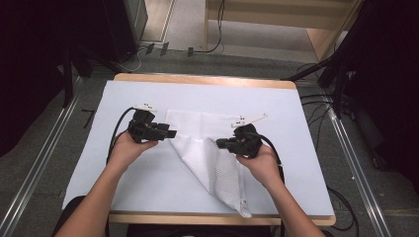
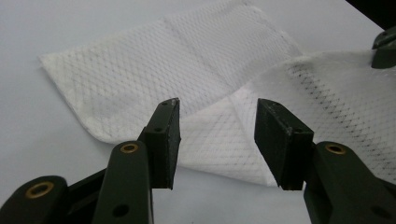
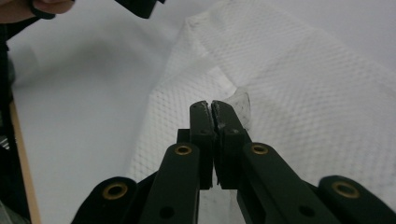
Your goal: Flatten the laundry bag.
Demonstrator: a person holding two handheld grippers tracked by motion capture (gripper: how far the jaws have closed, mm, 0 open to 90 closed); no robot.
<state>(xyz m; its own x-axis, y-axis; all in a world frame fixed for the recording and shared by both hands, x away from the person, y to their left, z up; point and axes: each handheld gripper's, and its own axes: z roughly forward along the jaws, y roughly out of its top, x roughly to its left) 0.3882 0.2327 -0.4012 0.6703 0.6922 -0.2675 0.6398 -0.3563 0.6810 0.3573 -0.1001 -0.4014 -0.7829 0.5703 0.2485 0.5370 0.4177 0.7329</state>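
A white mesh cloth with a diamond-weave pattern [image 1: 210, 158] lies partly folded on the pale blue-grey covered tabletop [image 1: 286, 103], between the two hands, with one corner reaching toward the near edge. The right gripper [image 1: 221, 143] has its black fingers [image 3: 204, 122] pressed together on a raised fold of the cloth, a sliver of fabric showing between them in the right gripper view. The left gripper [image 1: 172, 133] hovers at the cloth's left edge, fingers [image 2: 164, 135] apart and gripping nothing
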